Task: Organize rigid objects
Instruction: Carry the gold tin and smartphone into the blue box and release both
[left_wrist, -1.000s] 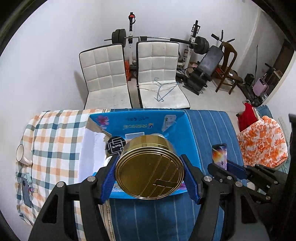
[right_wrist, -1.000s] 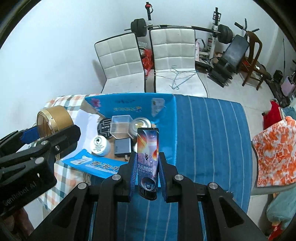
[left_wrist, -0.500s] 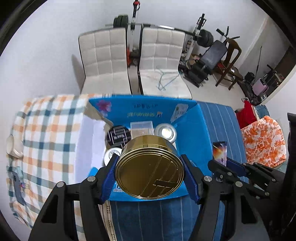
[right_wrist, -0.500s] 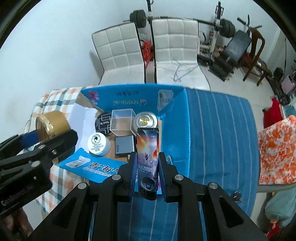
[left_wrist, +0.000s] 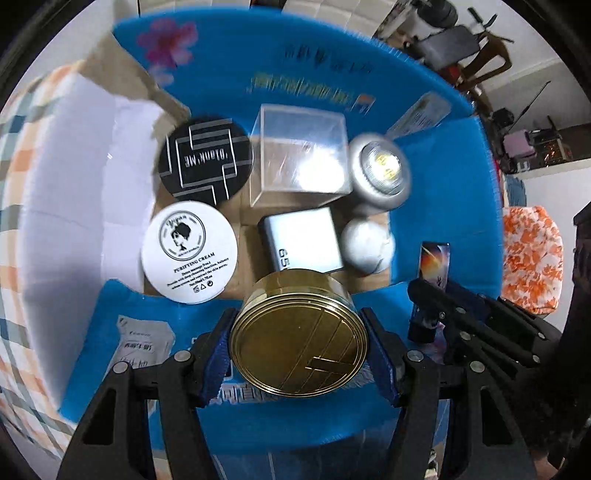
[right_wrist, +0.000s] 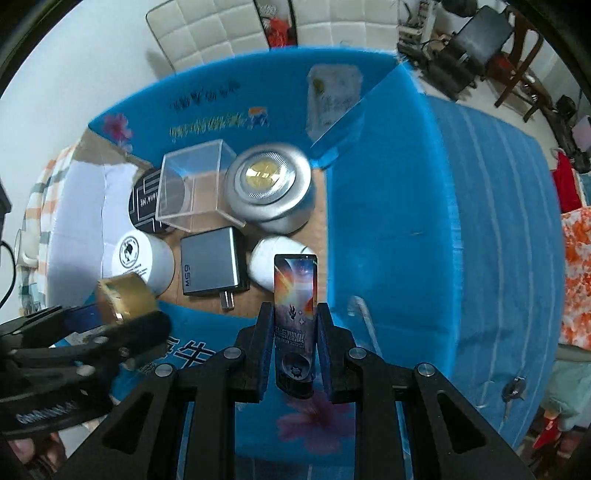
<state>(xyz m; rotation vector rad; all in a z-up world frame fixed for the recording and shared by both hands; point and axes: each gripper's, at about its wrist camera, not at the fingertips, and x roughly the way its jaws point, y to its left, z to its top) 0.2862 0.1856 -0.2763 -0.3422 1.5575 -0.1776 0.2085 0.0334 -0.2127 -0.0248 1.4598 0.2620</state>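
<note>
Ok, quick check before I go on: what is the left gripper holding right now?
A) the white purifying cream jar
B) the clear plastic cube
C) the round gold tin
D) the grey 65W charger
C: the left gripper has its blue pads clamped on either side of the round gold tin, above the near edge of the blue box; the cream jar, clear cube and charger all lie inside the box.
</note>
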